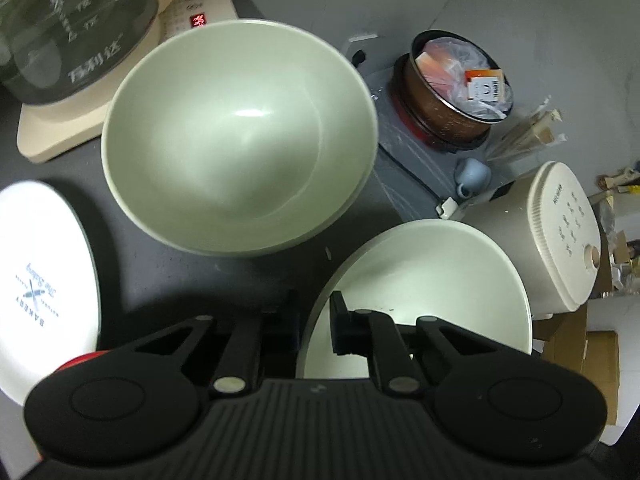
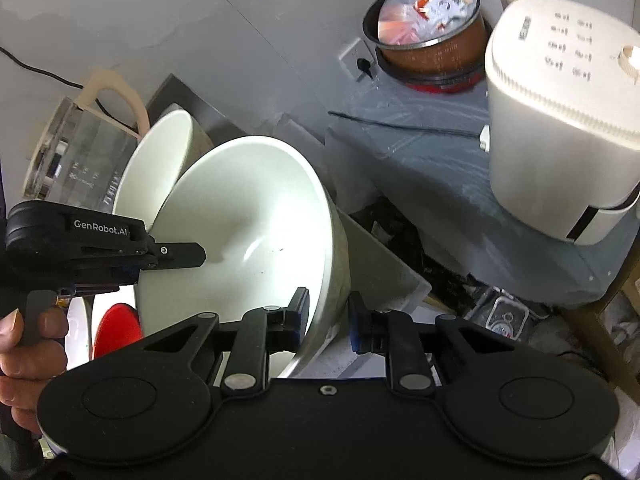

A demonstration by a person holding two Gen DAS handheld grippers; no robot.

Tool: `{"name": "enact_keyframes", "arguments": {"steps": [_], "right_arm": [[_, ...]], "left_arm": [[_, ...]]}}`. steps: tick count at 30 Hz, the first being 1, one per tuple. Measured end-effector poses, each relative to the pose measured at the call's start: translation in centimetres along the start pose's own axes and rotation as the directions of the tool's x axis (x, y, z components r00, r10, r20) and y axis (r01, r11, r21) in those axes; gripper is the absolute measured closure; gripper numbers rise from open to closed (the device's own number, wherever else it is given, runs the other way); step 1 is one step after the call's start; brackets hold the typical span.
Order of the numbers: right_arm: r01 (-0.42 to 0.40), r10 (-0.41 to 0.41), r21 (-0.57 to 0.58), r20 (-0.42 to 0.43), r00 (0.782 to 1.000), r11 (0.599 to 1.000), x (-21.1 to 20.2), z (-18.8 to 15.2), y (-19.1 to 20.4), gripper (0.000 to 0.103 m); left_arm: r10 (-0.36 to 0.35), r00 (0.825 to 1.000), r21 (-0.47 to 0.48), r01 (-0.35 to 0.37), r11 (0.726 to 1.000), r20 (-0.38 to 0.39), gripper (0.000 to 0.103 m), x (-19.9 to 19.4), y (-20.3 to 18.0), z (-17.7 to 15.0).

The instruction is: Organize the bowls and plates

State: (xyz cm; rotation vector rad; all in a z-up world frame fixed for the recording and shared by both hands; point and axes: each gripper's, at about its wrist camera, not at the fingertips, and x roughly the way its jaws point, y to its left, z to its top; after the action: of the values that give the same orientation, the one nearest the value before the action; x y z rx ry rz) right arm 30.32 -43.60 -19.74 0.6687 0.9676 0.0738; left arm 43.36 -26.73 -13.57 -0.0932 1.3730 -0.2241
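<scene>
A pale green bowl (image 1: 432, 280) fills the lower right of the left wrist view. My left gripper (image 1: 314, 320) straddles its near rim, one finger inside and one outside, shut on it. In the right wrist view the same bowl (image 2: 256, 220) is tilted, and my right gripper (image 2: 328, 320) is shut on its lower right wall. At that bowl's left rim sits the left gripper (image 2: 192, 258), held by a hand (image 2: 24, 340). A second, larger pale bowl (image 1: 240, 136) stands behind it on the dark counter and shows again as the second bowl (image 2: 160, 160).
A white plate (image 1: 40, 280) printed BAKERY lies at the left, with something red (image 1: 80, 360) by it. A glass kettle (image 1: 72, 32) on a beige base stands at the back left. To the right are a brown pot (image 1: 452, 92) of packets, a small blue cup (image 1: 472, 178) and a cream rice cooker (image 1: 560, 240).
</scene>
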Motion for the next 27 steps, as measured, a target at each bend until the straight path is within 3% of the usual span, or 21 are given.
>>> {"name": "enact_keyframes", "arguments": {"steps": [15,27], "right_arm": [[-0.027,0.026,0.013,0.08,0.996,1.0,-5.1,-1.0,2.1,0.082],[-0.091,0.09,0.01,0.038,0.995,0.996,-6.4,-3.4,5.8,0.08]], "left_arm": [[-0.077,0.995,0.05,0.074,0.996,0.069,0.091,-5.9,-0.2,-1.1],[-0.091,0.989,0.026,0.089,0.996,0.115,0.091,-10.3,3.4,-3.4]]}}
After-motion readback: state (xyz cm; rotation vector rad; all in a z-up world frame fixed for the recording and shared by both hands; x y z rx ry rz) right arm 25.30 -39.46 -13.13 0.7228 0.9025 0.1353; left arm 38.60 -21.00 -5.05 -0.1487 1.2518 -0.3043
